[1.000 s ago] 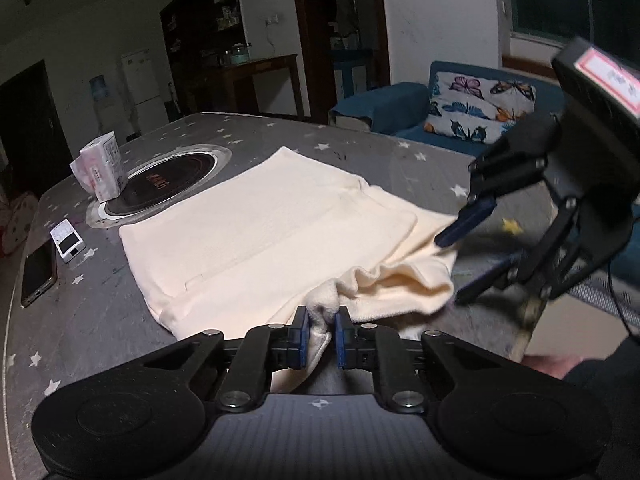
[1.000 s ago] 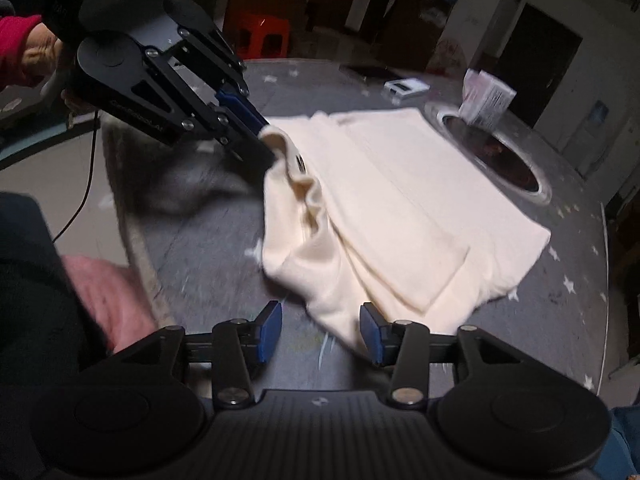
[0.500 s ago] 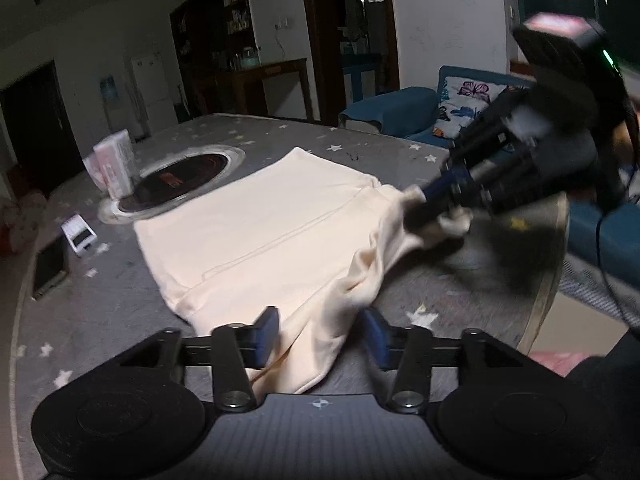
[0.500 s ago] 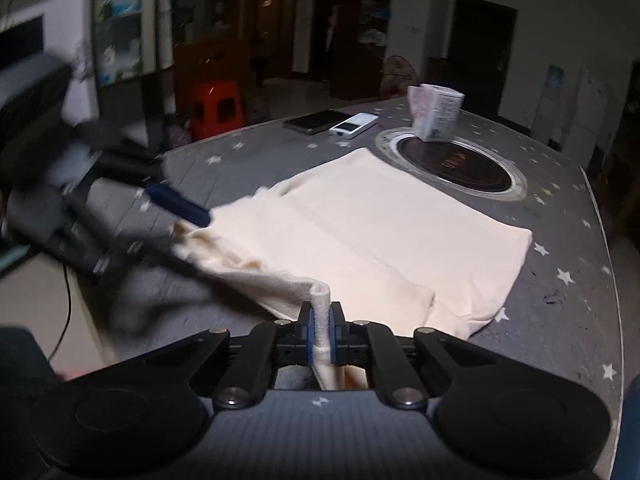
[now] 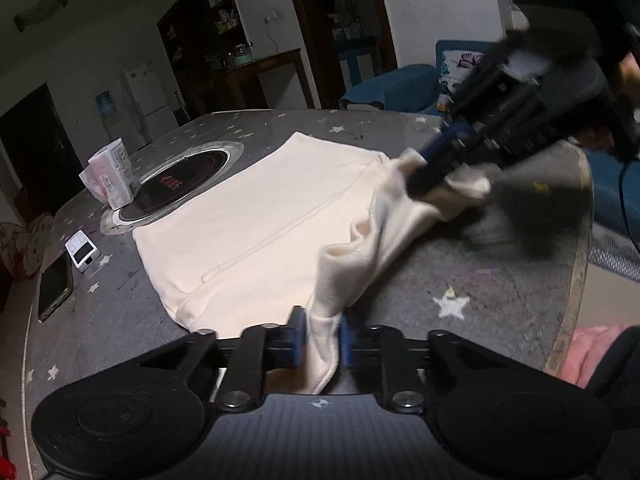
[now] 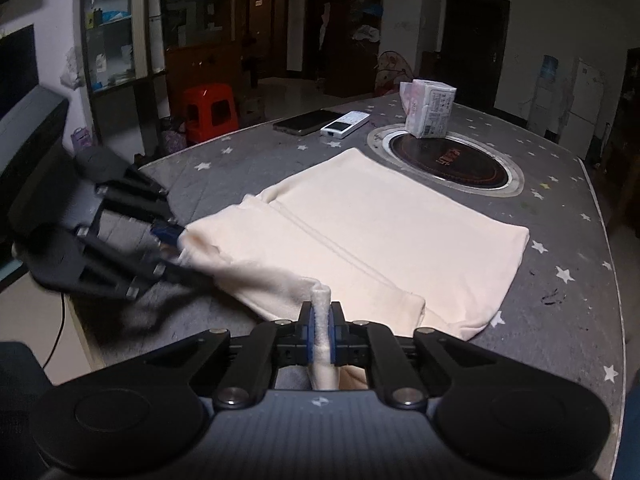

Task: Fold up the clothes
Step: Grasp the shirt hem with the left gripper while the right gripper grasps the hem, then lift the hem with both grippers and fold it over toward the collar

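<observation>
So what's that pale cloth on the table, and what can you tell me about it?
The cream garment looks like soft, slightly fuzzy knit, with a straight seam along its middle. Most of it lies flat on the grey star-patterned table, its far corner beside the round black hob inset. Its near edge is lifted and bunched. The left gripper, whose jaws have just been closing, pinches one fold; the right gripper is clamped on another.
</observation>
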`<state>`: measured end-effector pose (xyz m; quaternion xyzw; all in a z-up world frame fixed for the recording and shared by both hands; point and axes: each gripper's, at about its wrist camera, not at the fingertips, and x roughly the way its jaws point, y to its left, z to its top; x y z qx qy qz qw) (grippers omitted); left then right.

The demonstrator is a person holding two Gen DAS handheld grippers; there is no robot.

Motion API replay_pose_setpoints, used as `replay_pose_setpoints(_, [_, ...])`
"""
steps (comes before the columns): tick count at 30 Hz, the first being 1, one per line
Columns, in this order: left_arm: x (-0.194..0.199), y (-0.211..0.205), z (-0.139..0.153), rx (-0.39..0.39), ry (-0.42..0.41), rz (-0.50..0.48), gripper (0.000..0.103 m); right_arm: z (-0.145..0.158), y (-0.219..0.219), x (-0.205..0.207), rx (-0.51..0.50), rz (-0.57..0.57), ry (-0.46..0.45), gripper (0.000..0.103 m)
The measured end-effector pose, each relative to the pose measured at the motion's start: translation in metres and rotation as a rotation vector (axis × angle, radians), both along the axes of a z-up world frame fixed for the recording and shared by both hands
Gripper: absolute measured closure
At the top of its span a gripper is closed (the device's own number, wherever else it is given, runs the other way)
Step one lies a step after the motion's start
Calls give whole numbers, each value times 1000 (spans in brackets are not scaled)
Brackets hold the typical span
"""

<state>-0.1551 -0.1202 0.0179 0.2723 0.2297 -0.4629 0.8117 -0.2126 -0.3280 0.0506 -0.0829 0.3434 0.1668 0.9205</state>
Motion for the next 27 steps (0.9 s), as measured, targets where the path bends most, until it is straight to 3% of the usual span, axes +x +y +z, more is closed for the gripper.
replay_pose_setpoints(4, [8,0,3,-17,32,16,89,-7,3,-7,-7,14,7,94])
replay_pose_setpoints(8, [13,-1,5,-25,57,26,89,-18,8,-17,-31,26,14,81])
replay_pose_setpoints(10, [13,-1,4,-22,59,27,89,-23,12,-22,-58,39,13,69])
replay_pose_setpoints(11, [13,-2,4,-21,59,28,89,-25,14,-25,-73,47,8,69])
replay_pose_setpoints(19, [13,-1,3,-6,68,38,85,-35,28,-35,-154,83,-49,71])
replay_pose_setpoints(21, [11,1,2,0,62,33,85,-33,26,-34,-147,72,-53,90])
replay_pose_setpoints(27, [5,7,-1,23,39,17,87,-18,17,-31,-73,30,-79,94])
